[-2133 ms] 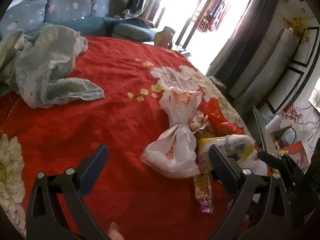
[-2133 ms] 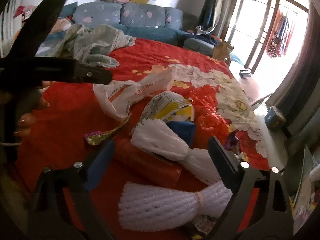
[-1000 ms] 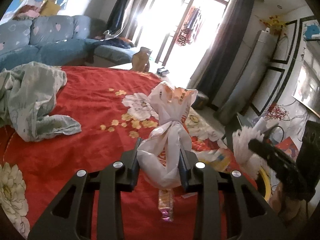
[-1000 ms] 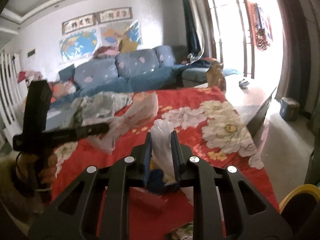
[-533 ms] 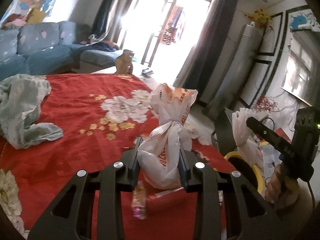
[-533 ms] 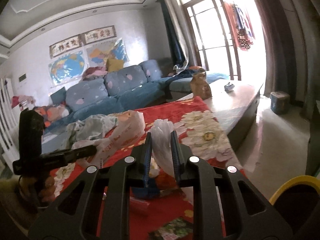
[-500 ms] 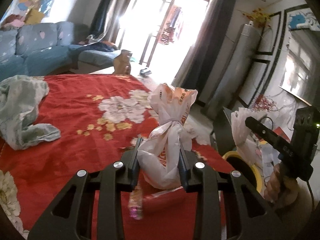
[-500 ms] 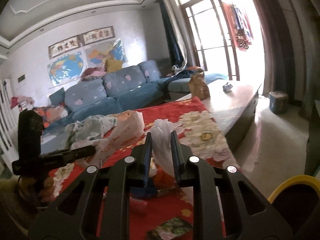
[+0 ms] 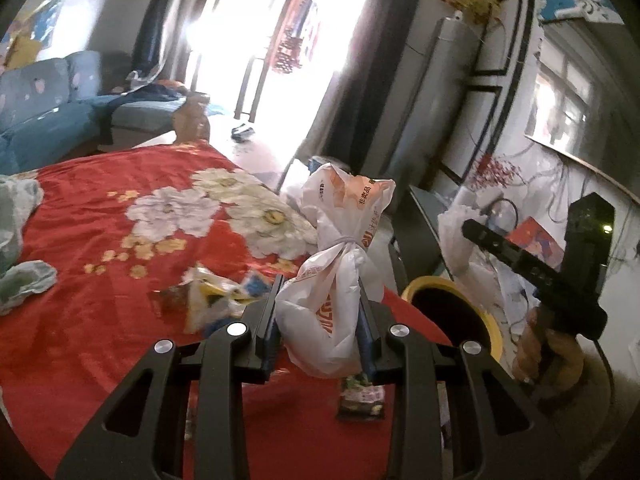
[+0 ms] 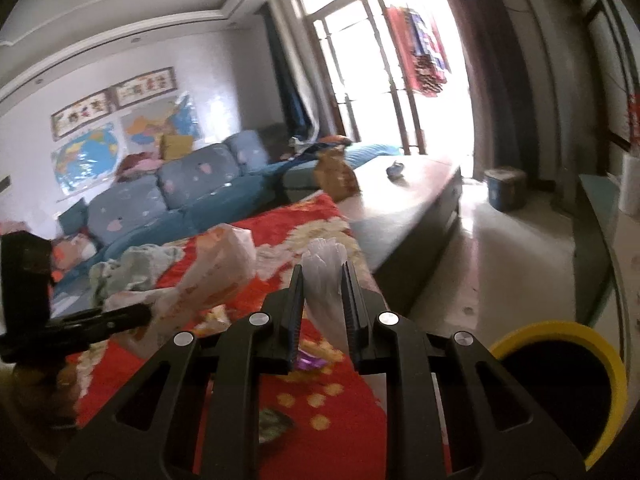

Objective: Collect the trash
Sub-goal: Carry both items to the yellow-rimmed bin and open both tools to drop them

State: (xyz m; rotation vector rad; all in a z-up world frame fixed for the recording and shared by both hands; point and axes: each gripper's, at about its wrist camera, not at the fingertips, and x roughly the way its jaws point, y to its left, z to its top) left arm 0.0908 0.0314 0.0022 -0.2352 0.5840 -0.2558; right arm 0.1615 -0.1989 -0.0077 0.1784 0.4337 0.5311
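My left gripper (image 9: 318, 320) is shut on a knotted white plastic bag (image 9: 340, 276) with orange print, held above the red cloth near its right edge. My right gripper (image 10: 322, 308) is shut on a white foam fruit net (image 10: 324, 276), held over the cloth's edge. A yellow-rimmed black bin (image 9: 456, 312) stands on the floor to the right, also in the right wrist view (image 10: 560, 372) at lower right. The right gripper with its net shows in the left wrist view (image 9: 472, 236) above the bin. The left gripper's bag shows in the right wrist view (image 10: 216, 276).
Wrappers lie on the red flowered cloth (image 9: 100, 280): a yellow-and-blue packet (image 9: 216, 300) and a dark packet (image 9: 360, 398). A pale green cloth (image 9: 20, 256) lies at left. A blue sofa (image 10: 180, 188), a low wooden table (image 10: 408, 200) and a glass-topped stand (image 10: 596, 224) surround the area.
Both grippers have swung to the right toward the yellow-rimmed bin, each still holding its item. The bin now looms larger in both views.
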